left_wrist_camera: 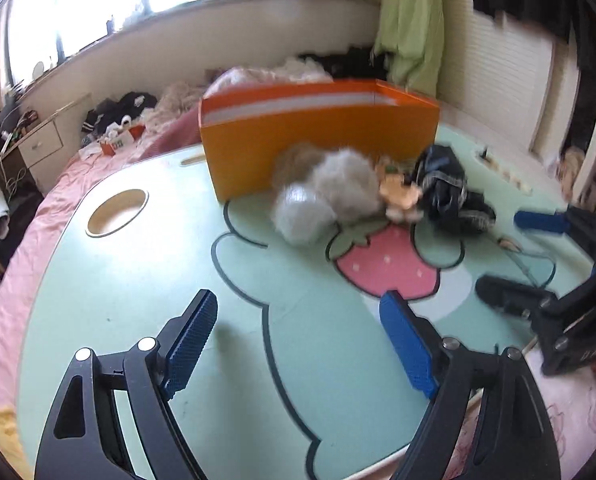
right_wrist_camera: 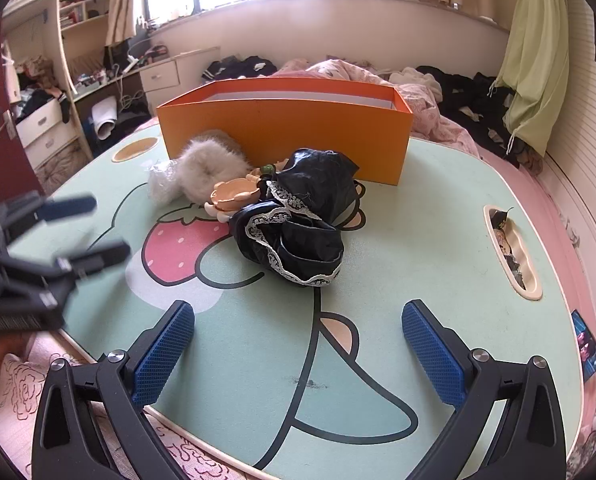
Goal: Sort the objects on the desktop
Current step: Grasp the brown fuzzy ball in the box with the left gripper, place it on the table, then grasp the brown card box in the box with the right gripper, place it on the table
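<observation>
Lace trim shows only in right view; both hand-held grippers gape wide, empty.

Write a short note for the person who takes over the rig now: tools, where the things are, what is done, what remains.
Left tool: open, empty, over the table.
Right tool: open, empty, over the table's near edge.
Things: fluffy item, peach piece and black lace cloth lie together on the table, in front of the orange box.
Done: nothing visible; the box's inside is hidden.
Left: all three items remain to be sorted.
</observation>
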Demonstrator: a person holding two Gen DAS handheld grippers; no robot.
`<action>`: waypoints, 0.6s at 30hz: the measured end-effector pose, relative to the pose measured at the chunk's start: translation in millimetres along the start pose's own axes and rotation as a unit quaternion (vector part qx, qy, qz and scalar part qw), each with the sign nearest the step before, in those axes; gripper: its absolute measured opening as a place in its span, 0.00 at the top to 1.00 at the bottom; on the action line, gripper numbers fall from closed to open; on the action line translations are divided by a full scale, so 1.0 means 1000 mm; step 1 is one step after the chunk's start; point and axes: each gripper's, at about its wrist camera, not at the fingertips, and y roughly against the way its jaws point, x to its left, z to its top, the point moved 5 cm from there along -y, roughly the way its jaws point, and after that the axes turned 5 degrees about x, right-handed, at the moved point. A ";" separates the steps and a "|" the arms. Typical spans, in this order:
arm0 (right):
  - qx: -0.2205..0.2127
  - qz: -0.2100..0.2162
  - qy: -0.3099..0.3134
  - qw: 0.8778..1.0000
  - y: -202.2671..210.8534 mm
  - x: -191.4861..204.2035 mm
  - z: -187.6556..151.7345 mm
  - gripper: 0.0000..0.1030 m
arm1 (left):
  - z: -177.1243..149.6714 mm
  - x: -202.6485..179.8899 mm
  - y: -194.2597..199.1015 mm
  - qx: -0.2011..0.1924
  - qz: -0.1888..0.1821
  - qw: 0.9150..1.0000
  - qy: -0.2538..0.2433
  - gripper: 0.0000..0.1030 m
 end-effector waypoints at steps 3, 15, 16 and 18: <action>0.000 0.000 0.000 1.000 0.000 0.000 0.000 0.00 | -0.004 0.003 -0.001 -0.007 -0.001 1.000 0.020 0.09; 0.000 -0.001 0.000 1.000 0.001 -0.001 -0.001 0.00 | -0.008 0.003 0.000 -0.025 0.005 0.999 0.027 0.08; 0.001 -0.001 0.000 1.000 0.001 -0.002 0.000 0.00 | -0.008 0.004 0.000 -0.026 0.005 0.999 0.028 0.08; 0.004 -0.001 0.001 1.000 0.002 -0.002 0.000 0.00 | -0.008 0.004 0.000 -0.027 0.005 0.999 0.029 0.07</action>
